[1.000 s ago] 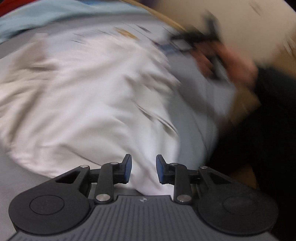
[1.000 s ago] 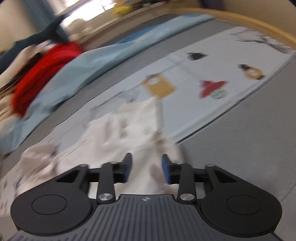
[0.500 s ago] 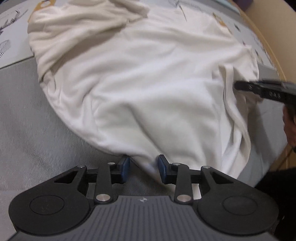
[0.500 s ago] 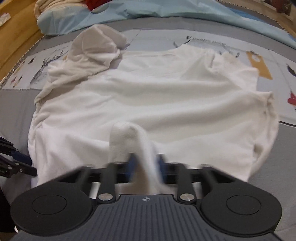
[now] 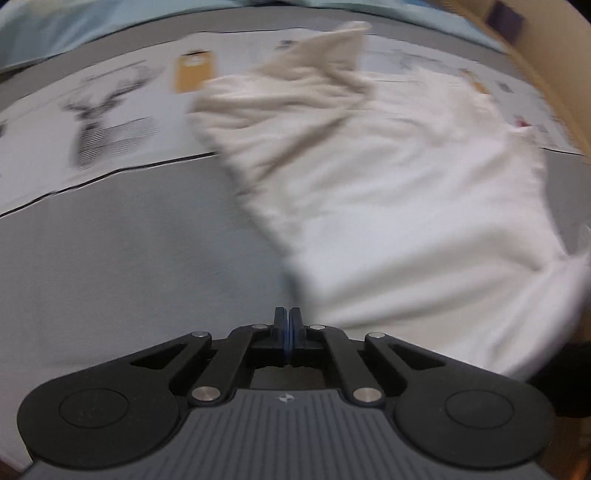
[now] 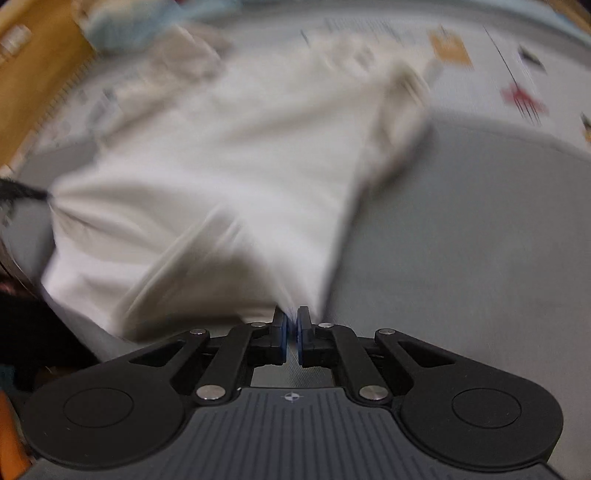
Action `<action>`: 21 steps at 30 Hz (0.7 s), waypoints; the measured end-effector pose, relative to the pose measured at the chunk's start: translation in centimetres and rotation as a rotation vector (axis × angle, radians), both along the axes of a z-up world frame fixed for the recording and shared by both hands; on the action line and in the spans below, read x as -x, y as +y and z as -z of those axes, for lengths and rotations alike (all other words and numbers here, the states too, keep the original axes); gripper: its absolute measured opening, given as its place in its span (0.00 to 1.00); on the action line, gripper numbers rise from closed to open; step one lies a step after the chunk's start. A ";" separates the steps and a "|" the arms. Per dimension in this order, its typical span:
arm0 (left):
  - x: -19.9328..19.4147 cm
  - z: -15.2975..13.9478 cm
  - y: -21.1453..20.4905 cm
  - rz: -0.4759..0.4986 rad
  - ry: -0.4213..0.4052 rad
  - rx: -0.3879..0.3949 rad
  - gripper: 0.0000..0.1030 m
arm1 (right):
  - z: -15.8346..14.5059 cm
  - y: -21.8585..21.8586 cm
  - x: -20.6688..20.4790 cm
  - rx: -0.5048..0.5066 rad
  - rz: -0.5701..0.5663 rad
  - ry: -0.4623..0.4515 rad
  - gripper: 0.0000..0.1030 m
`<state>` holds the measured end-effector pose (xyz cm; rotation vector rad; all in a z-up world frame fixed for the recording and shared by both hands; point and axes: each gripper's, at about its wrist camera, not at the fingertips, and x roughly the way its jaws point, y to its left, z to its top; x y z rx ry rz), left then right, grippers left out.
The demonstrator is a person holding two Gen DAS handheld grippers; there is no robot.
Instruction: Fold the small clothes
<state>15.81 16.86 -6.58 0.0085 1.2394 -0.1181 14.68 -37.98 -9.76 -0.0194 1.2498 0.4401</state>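
Note:
A small white shirt [image 5: 399, 192] lies spread on the grey surface, blurred by motion. It also shows in the right wrist view [image 6: 229, 162]. My left gripper [image 5: 287, 319] is shut at the shirt's near corner, with the cloth edge running into its fingertips. My right gripper [image 6: 291, 325] is shut on the shirt's other near corner, and the cloth fans out from its jaws. The left gripper's tip pinching the hem shows at the left edge of the right wrist view [image 6: 22, 192].
A printed mat with a deer [image 5: 103, 118] and a yellow tag [image 5: 194, 70] lies under the shirt's far part. Pale blue cloth [image 5: 55, 29] lies behind it. A wooden rim [image 6: 40, 74] runs along the surface's edge.
Both grippers have closed on the shirt's near hem corners. The shirt is pulled taut between them and the views blur with motion.

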 end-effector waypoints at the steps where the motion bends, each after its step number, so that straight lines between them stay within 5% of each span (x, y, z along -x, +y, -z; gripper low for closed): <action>1: 0.3 0.2 0.3 -0.030 0.008 0.015 0.00 | 0.1 -0.6 0.1 0.007 0.038 0.007 0.10; 7: 0.5 1.1 -0.4 -0.051 0.089 0.228 0.06 | -1.5 -2.7 -0.6 -0.100 0.243 -0.056 0.28; 9: 0.5 2.1 -2.1 -0.023 0.133 0.231 0.08 | -1.5 -2.7 -1.2 -0.134 0.280 -0.059 0.32; 11: 0.5 3.3 -3.3 -0.011 0.166 0.204 0.32 | -1.2 -2.4 -1.8 -0.147 0.283 -0.043 0.35; 21: 0.0 6.0 -5.7 0.039 0.211 0.165 0.32 | 3.1 1.8 -2.0 0.047 0.069 0.080 0.41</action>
